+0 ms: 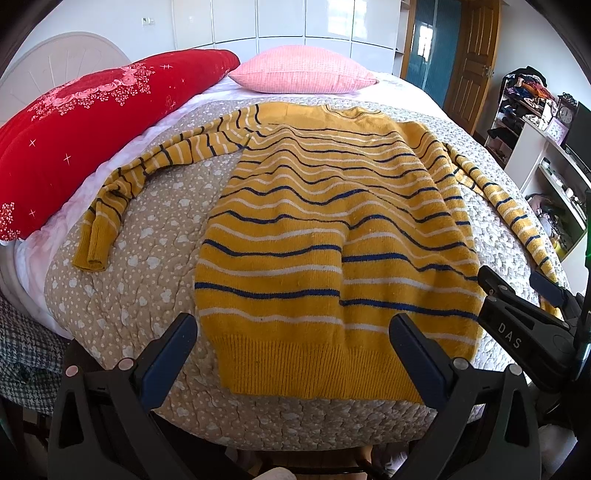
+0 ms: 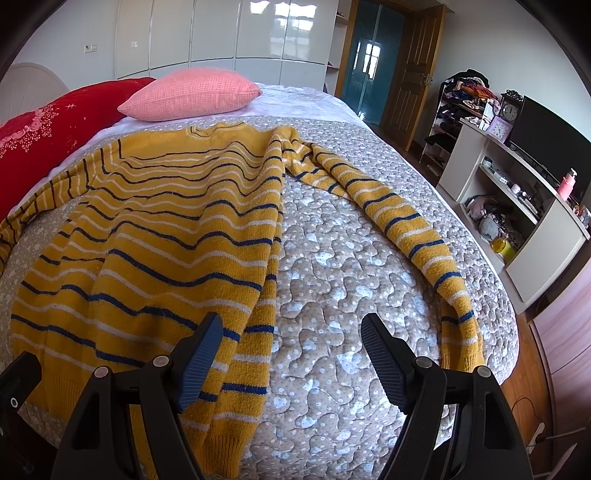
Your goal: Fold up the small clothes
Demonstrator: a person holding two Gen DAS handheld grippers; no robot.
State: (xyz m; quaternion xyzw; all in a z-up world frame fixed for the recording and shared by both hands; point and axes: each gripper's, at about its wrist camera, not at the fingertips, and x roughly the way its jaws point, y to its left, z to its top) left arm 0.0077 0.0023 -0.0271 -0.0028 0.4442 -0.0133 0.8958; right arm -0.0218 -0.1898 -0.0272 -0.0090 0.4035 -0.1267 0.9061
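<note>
Bed with dotted quilt [image 1: 147,258], red pillow [image 1: 92,122], pink pillow [image 2: 192,96]; shelves beyond. Yellow striped sweater [image 1: 314,229] flat on quilt, sleeves out. Left gripper [image 1: 291,347] and right gripper [image 2: 291,350] spread, empty.

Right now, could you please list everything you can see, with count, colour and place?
sweater: one, yellow with blue and white stripes, spread flat on the bed, sleeves out to both sides
quilt: one, beige, dotted, under the sweater
pillow: one, pink, at the head of the bed
cushion: one, red, flowered, beside the pillow
wardrobe: one, white, behind the bed
shelf unit: one, white, cluttered, right of the bed
left hand-held gripper: one, black, open over the hem
right hand-held gripper: one, black, open at the sweater's right edge
</note>
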